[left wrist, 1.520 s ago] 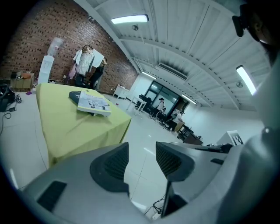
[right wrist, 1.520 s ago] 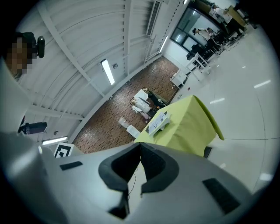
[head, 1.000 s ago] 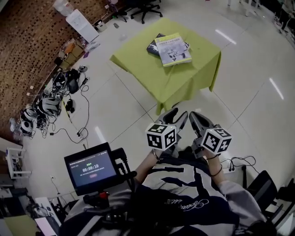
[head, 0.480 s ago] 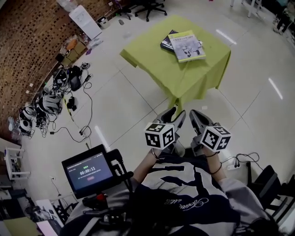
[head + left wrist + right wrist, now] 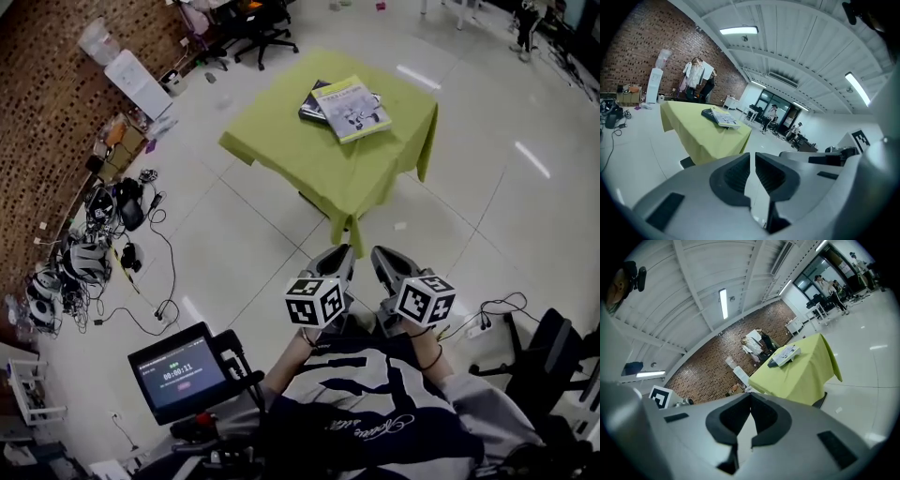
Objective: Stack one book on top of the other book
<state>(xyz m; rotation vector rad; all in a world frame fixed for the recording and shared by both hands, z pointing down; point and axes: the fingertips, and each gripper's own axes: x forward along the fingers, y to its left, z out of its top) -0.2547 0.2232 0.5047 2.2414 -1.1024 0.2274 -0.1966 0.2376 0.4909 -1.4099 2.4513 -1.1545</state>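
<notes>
A light book with a green-edged cover (image 5: 352, 110) lies on top of a dark book (image 5: 312, 101), on a table draped in a yellow-green cloth (image 5: 309, 159). Both grippers hang close to the person's body, well short of the table and over bare floor. My left gripper (image 5: 341, 253) has its jaws closing to a narrow gap with nothing between them (image 5: 752, 155). My right gripper (image 5: 376, 254) is shut and empty (image 5: 750, 397). The left gripper view shows the stacked books (image 5: 723, 118) far ahead, and so does the right gripper view (image 5: 785, 354).
Office chairs (image 5: 255, 21) stand beyond the table. Cables and gear (image 5: 98, 220) litter the floor along the brick wall at left. A small screen (image 5: 180, 371) sits at the person's left hip. A power strip with cable (image 5: 486, 317) and a dark chair (image 5: 548, 361) are at right.
Both grippers have drawn back toward the person, away from the table. The left gripper's jaws have narrowed from wide open to a slim gap. The books have not moved.
</notes>
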